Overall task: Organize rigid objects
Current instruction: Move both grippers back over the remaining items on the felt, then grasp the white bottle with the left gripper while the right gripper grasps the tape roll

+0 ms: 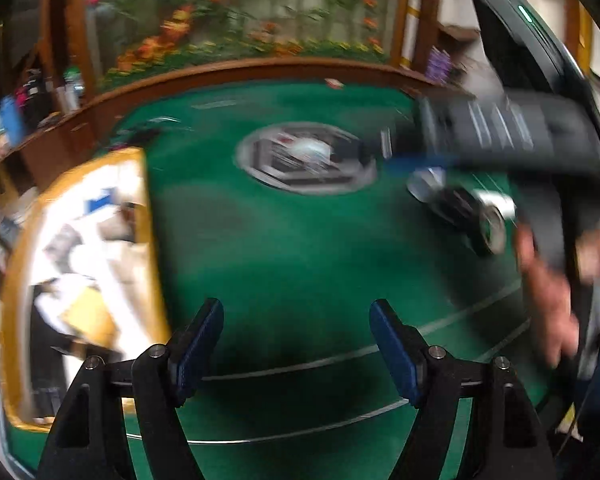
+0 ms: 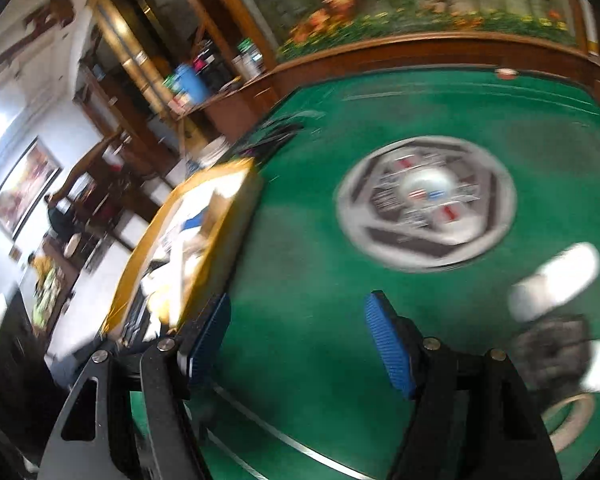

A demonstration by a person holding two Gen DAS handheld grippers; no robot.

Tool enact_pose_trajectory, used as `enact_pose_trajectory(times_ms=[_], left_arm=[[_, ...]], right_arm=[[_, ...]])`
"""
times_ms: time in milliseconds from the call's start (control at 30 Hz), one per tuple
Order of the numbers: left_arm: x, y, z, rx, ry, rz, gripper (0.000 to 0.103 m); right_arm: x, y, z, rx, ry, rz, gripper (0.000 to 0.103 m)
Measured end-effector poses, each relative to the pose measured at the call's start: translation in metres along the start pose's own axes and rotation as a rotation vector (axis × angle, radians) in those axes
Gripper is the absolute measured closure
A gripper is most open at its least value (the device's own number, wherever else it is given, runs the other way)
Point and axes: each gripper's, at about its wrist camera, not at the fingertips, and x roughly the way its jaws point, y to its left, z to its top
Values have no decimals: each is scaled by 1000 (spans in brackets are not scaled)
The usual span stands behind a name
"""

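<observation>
Both views are motion-blurred. My left gripper [image 1: 296, 348] is open and empty above the green table [image 1: 300, 260]. A yellow-rimmed box [image 1: 84, 280] holding several pale items lies at its left. My right gripper [image 2: 298, 340] is open and empty; the same box [image 2: 188, 248] is at its left. In the right wrist view a white oblong object [image 2: 556, 280], a dark grey object [image 2: 552, 348] and a tape ring [image 2: 568, 416] lie at the right. In the left wrist view the right gripper's body [image 1: 500, 132] hangs at the upper right, over a black-and-silver cylindrical object [image 1: 460, 208].
A round grey-and-silver hub [image 1: 306, 158] is set in the table's middle, also in the right wrist view [image 2: 426, 202]. A wooden rail [image 1: 220, 72] edges the far side. Cluttered shelves [image 2: 196, 80] stand to the left. A small red-white item [image 2: 506, 74] lies near the far edge.
</observation>
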Motion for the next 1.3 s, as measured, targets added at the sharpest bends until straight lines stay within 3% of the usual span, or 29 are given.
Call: enact_pose_trajectory(times_ms=[167, 233, 300, 400, 500, 667, 867, 967, 1233, 1267, 1300], left_arm=[[13, -31, -1, 89, 32, -2, 24], [13, -34, 1, 93, 35, -7, 24], [13, -34, 2, 92, 36, -4, 24], [13, -32, 1, 79, 39, 5, 24], [12, -26, 3, 61, 37, 9, 24], [14, -21, 4, 53, 40, 11, 24], [10, -24, 7, 75, 35, 1, 24], [9, -28, 9, 104, 26, 3, 16], [48, -39, 37, 128, 74, -13, 15], [53, -40, 38, 131, 78, -5, 20], [60, -40, 38, 125, 103, 0, 40]], right_arm=[[-32, -84, 23, 152, -108, -226, 34], [-29, -120, 32, 202, -84, -335, 34], [-16, -150, 36, 250, -26, -369, 37], [2, -172, 31, 306, 57, -331, 56], [9, -156, 30, 237, 79, -308, 60], [25, -118, 20, 156, 147, -166, 60], [40, -39, -4, -42, 264, 101, 59], [28, -27, -3, -90, 207, 79, 58], [-2, -76, 12, 105, 84, 63, 55], [-8, -80, 14, 119, 63, 69, 55], [-18, -87, 16, 125, 47, 70, 54]])
